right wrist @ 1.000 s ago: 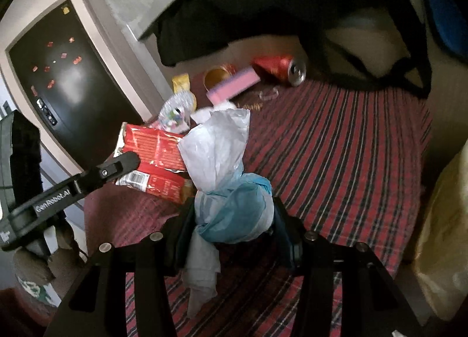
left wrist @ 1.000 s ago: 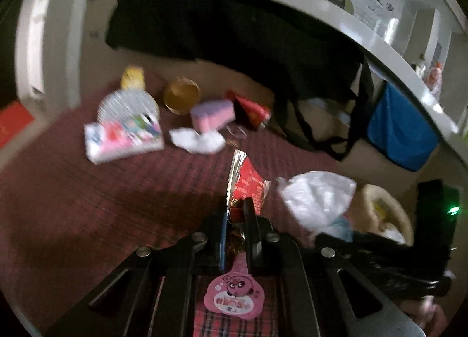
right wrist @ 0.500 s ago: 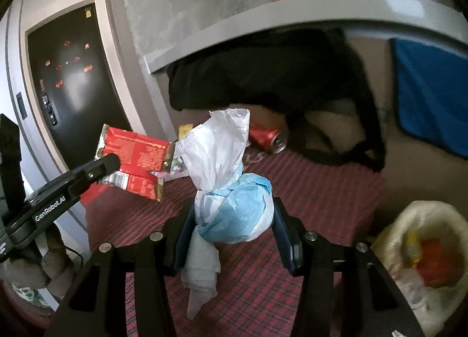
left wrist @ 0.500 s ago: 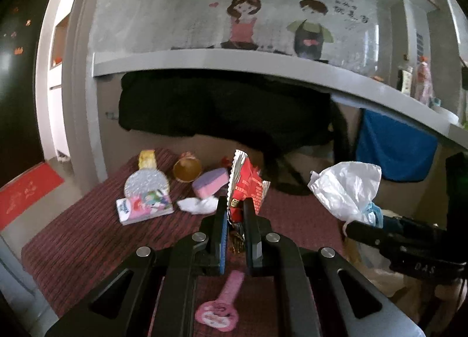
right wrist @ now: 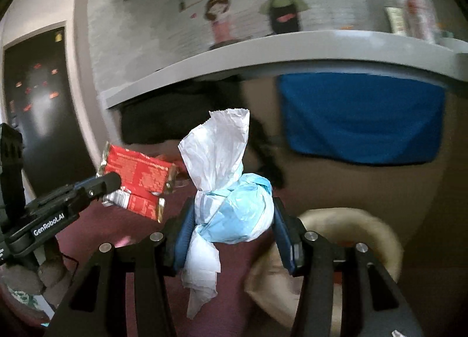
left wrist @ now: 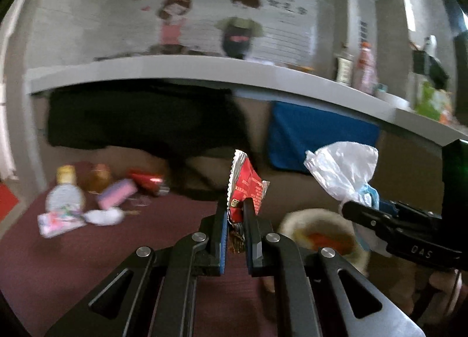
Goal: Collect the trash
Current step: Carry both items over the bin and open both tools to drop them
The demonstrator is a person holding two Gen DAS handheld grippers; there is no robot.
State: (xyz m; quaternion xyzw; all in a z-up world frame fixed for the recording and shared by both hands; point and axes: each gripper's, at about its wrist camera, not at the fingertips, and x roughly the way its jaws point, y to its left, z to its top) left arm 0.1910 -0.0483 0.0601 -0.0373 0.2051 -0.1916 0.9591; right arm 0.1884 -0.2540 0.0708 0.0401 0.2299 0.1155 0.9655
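My left gripper (left wrist: 235, 212) is shut on a red snack wrapper (left wrist: 245, 182), held upright above the red checked cloth (left wrist: 102, 249). From the right wrist view the same wrapper (right wrist: 137, 182) hangs at the left in the left gripper (right wrist: 109, 183). My right gripper (right wrist: 231, 214) is shut on a knotted white and blue plastic bag (right wrist: 231, 208). That bag (left wrist: 342, 170) shows at the right of the left wrist view. A cream trash bag (right wrist: 351, 237) with its mouth open sits low right, just beyond both grippers; its rim (left wrist: 295, 220) holds something orange inside.
Loose items lie at the cloth's far left: a bottle (left wrist: 65, 191), a pink block (left wrist: 117, 192), a red can (left wrist: 147, 180), a white crumpled tissue (left wrist: 102, 215) and a colourful packet (left wrist: 58, 218). A grey counter (left wrist: 204, 69) overhangs black (left wrist: 140, 120) and blue fabric (left wrist: 318, 135).
Both grippers rose and swung right with their loads. The littered part of the cloth slid to the left, and the cream trash bag came into view below both.
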